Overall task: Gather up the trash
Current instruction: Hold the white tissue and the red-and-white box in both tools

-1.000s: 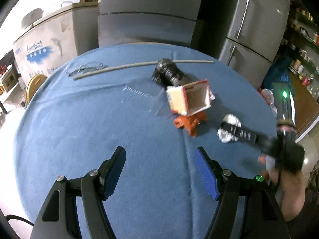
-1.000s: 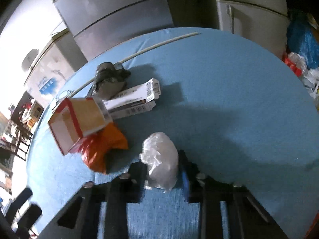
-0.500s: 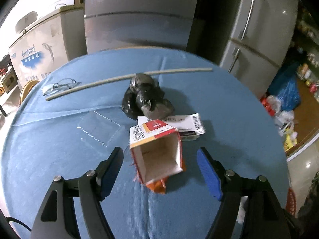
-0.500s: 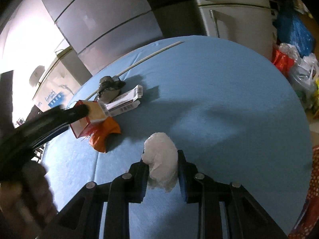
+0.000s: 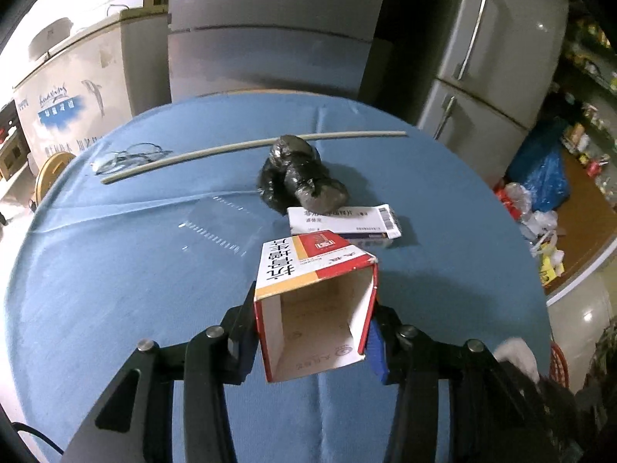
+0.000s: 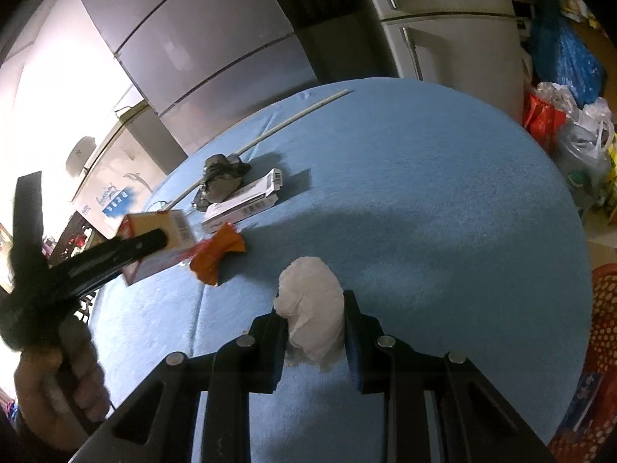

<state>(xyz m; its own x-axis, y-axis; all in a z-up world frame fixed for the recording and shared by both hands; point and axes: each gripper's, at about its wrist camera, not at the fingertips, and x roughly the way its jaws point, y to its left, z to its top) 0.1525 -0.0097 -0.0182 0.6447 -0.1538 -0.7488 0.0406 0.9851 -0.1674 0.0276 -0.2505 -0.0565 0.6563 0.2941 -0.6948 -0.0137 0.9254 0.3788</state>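
Observation:
My left gripper is shut on an open red-and-white carton, its open end facing the camera; the carton also shows in the right wrist view. My right gripper is shut on a crumpled white tissue, held above the blue table. An orange wrapper lies beside the carton. A white medicine box and a black crumpled bag lie further back.
The round table has a blue cloth. A long pale stick, eyeglasses and a clear plastic sheet lie on it. Fridges stand behind. A red perforated basket and bags sit on the right.
My left gripper moved onto the carton and closed on its sides. My right gripper drew back toward the table's right edge, still holding the tissue.

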